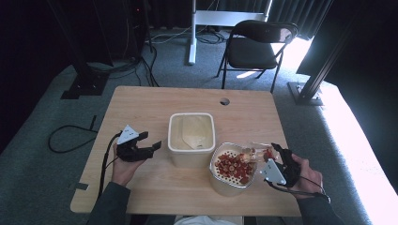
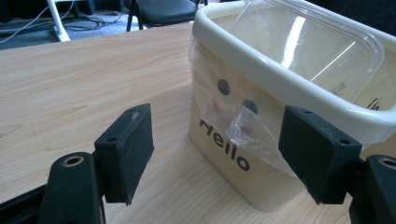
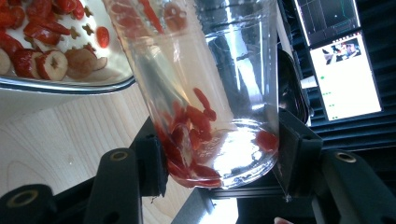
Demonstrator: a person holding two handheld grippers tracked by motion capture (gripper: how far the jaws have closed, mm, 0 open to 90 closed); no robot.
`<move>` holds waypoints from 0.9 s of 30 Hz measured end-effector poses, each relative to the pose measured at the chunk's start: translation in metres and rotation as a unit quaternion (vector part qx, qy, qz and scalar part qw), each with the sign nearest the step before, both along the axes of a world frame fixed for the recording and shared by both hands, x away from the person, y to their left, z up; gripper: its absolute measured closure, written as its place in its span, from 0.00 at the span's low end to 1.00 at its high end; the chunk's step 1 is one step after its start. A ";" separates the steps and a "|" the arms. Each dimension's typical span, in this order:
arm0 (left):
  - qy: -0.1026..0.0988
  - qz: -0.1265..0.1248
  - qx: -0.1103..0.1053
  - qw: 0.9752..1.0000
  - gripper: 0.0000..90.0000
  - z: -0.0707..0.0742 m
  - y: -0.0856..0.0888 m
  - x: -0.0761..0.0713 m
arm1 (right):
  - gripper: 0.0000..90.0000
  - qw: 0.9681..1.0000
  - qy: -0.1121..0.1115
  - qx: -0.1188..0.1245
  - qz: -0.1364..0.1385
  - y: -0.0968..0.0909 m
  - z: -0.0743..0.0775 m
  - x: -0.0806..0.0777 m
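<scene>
right hand: lower right of the high view, forearm coming in from the bottom edge, wrist turned in toward the middle so the right tool point(image 1: 273, 157) points left
right tool: clamped on the base of a clear plastic cup point(image 3: 205, 88); both pads press on its sides in the right gripper view
cup: tipped over the strainer bowl point(image 1: 231, 169), mouth above the rim, some red pieces sitting at its bottom
strainer bowl: lower middle of the high view, white with holes, red and pale fruit slices point(image 1: 233, 165) piled in it
left hand: lower left of the high view, palm under the left tool point(image 1: 152, 147), which lies about level and points right
left tool: jaws apart, nothing between them, cream bin point(image 2: 261, 116) just ahead of it
cream bin: centre of the desk point(image 1: 141, 108), "Hello" on its side, clear lid lying inside
desk: light wood, cable hole near the far edge
room: grey carpet, black folding chair point(image 1: 256, 47) at top centre, dark curtains, bright light from the right
</scene>
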State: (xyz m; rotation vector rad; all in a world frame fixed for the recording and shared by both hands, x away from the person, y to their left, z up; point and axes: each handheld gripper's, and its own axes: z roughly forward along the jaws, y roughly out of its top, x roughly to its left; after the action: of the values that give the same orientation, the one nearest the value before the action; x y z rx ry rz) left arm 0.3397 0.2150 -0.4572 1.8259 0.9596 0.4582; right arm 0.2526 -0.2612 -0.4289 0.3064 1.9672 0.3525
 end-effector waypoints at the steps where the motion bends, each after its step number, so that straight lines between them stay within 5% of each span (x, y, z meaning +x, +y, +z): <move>1: 0.000 0.000 0.000 1.000 0.30 0.000 0.000 0.000 | 0.51 1.000 0.000 -0.003 0.000 0.000 0.000 0.000; 9: 0.000 0.000 0.000 1.000 0.30 0.000 0.000 0.001 | 0.50 1.000 0.001 -0.015 0.001 0.001 0.003 0.002; 17: -0.001 -0.001 -0.001 1.000 0.30 0.000 -0.001 0.001 | 0.50 0.998 -0.008 -0.057 0.006 0.008 0.007 0.005; 24: 0.001 -0.002 0.000 1.000 0.30 0.000 -0.002 0.001 | 0.50 0.992 -0.035 -0.115 0.027 0.028 0.014 -0.003; 27: -0.001 -0.003 -0.001 1.000 0.30 0.000 -0.001 0.001 | 0.50 0.987 -0.046 -0.150 0.022 0.029 0.016 -0.005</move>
State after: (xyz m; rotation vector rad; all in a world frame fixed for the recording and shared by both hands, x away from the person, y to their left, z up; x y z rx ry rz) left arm 0.3405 0.2139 -0.4569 1.8256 0.9530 0.4546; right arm 0.2477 -0.2321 -0.4126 0.0514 1.9054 0.0942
